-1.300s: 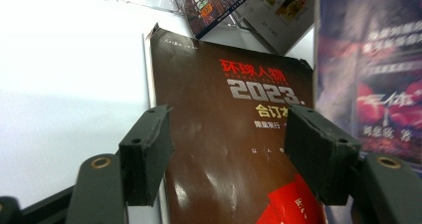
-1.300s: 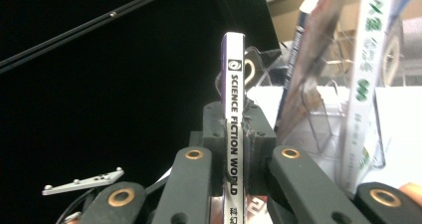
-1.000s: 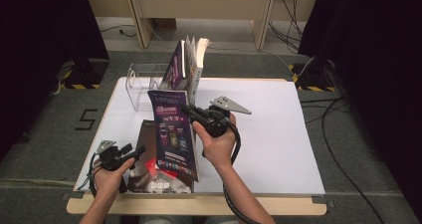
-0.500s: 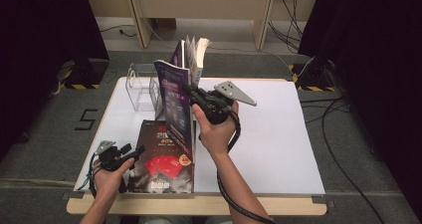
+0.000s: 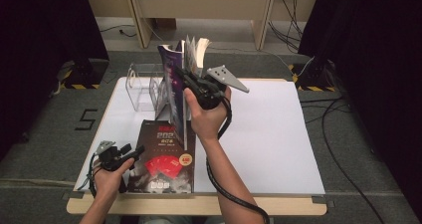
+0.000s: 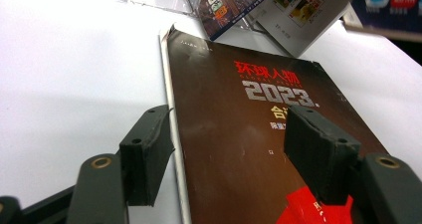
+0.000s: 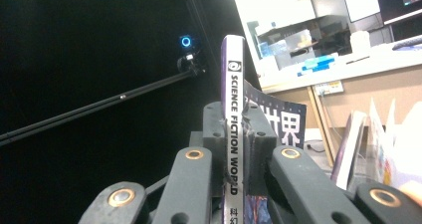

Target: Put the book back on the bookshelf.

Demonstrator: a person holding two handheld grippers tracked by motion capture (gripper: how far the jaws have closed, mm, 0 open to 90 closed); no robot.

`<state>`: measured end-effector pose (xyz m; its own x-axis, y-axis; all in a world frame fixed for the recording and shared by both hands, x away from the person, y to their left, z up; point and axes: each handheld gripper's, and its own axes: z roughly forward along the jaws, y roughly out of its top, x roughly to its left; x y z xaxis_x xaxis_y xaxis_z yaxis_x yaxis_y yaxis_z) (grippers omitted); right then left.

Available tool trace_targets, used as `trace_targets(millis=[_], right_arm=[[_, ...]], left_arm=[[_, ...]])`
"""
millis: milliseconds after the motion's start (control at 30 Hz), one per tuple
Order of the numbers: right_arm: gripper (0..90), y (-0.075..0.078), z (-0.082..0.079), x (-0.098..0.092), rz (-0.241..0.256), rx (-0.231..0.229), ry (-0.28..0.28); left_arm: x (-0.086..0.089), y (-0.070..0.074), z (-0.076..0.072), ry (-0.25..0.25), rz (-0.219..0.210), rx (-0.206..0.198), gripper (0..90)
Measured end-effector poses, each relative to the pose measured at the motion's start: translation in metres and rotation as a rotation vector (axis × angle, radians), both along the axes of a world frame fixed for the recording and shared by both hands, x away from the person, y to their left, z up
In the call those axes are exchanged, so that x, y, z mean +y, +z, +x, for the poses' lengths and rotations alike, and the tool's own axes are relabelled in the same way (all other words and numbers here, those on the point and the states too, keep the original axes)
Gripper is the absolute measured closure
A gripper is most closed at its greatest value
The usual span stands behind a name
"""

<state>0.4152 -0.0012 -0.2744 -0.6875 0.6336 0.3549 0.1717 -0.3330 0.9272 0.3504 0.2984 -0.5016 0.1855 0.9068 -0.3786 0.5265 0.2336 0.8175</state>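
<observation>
At twelve o'clock, the right gripper (image 5: 185, 79) clamped an upright purple magazine (image 5: 171, 84); the left gripper (image 6: 229, 149) gaped over a dark book (image 6: 239, 149).

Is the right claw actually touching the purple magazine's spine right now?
Touching. In the right gripper view the right claw has both jaws pressed against the spine of the purple magazine, no gap on either side.

My right gripper (image 5: 185, 80) is raised at arm's length over the far surface, jaws clamped tight, forearm stretched forward. My left gripper (image 5: 130, 153) sits low near the front edge, jaws spread wide.
</observation>
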Motion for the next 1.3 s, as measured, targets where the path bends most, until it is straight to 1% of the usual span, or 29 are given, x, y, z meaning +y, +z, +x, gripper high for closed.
trace_targets(millis=[167,267,500,567,600,700,833,1067,1300], right_arm=[[83.2,0.007,0.003,0.008,0.010,-0.008,0.009],[83.2,0.011,0.004,0.011,0.027,-0.011,0.012],[83.2,0.022,0.011,0.015,0.033,-0.030,0.005],[83.2,0.025,0.013,0.015,0.039,-0.028,0.004],[83.2,0.027,0.014,0.016,0.039,-0.035,0.003],[83.2,0.031,0.016,0.016,0.042,-0.037,0.000],[83.2,0.035,0.021,0.017,0.050,-0.040,-0.006],[83.1,0.042,0.033,0.021,0.043,-0.038,-0.023],[83.1,0.047,0.043,0.025,0.037,-0.026,-0.039]], left_arm=[[0.000,0.000,0.000,0.000,-0.003,-0.001,34.7],[0.000,0.000,0.000,0.000,-0.004,-0.002,34.7],[0.000,0.000,0.000,0.000,-0.004,0.000,34.6],[-0.001,-0.001,0.001,-0.001,-0.005,-0.001,34.6],[-0.001,-0.001,0.001,0.000,-0.005,0.000,34.7],[-0.001,0.000,0.001,-0.004,-0.001,0.002,34.7],[-0.001,-0.001,0.001,-0.003,-0.007,0.003,34.6],[-0.001,-0.001,0.001,-0.004,-0.009,0.003,34.7],[-0.001,-0.001,0.001,-0.008,-0.006,0.006,34.7]])
